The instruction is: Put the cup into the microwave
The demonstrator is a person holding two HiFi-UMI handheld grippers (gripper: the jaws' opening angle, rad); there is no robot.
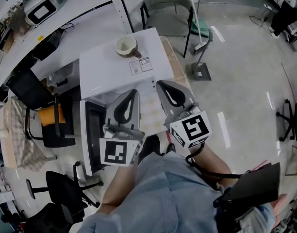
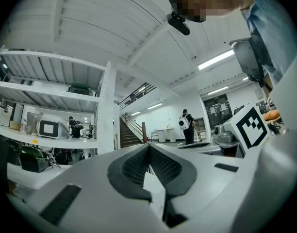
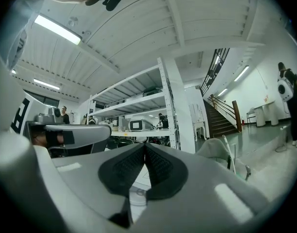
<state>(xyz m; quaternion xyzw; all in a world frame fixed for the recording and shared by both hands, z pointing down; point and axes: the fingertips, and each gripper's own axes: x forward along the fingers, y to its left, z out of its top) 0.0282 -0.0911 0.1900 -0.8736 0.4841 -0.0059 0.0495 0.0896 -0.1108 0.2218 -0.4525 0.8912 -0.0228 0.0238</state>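
A cream cup [image 1: 125, 46] with a brown handle stands on top of the white microwave [image 1: 109, 74], near its far edge. The microwave's dark door [image 1: 91, 135] hangs open at the lower left. Both grippers are held side by side in front of the microwave and point toward it, short of the cup. My left gripper [image 1: 135, 91] [image 2: 149, 147] has its tips together with nothing between them. My right gripper [image 1: 159, 84] [image 3: 144, 145] is shut and empty too. The cup is not clearly visible in either gripper view.
The microwave sits on a wooden table [image 1: 175, 62]. Black office chairs [image 1: 46, 125] crowd the left side and a grey chair [image 1: 170, 8] stands behind the table. A dustpan stand [image 1: 201, 69] is on the floor at right. White shelving [image 3: 139, 106] lies ahead.
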